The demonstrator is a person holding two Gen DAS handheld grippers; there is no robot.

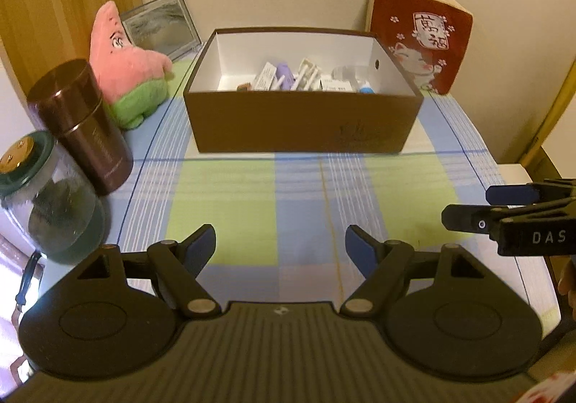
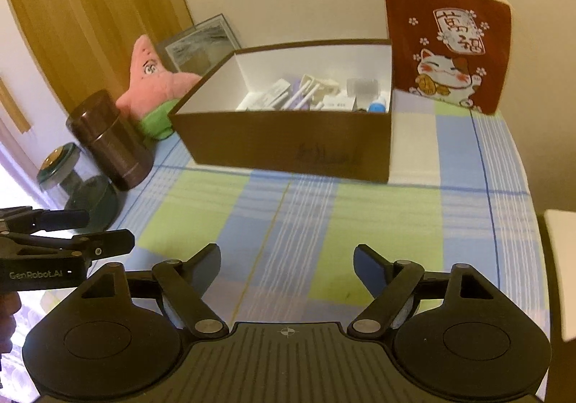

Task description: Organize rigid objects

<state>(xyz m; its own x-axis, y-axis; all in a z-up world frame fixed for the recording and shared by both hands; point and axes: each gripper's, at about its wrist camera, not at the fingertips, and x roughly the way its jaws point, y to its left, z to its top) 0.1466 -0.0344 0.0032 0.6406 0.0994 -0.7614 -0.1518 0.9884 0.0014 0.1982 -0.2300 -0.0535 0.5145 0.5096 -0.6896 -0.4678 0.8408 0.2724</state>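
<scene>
Fingers on both the left gripper and right gripper stand apart, empty, over the checked worktop. Small rigid items already lie inside the brown box; either sorting is finishing, or a loose piece must be sought next.

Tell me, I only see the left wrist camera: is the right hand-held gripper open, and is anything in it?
Observer: Its own camera shows the right hand-held gripper open, with only the checked tablecloth between its fingers.
Operator: Is there writing on the side of my left one?
Observer: Yes, the left hand-held gripper reads "GenRobot.AI" on its side.
Operator: The box hides part of the cat on the cushion. What is there?
Observer: On the red cushion the whole cat shows, with a golden round thing at its paw.
</scene>
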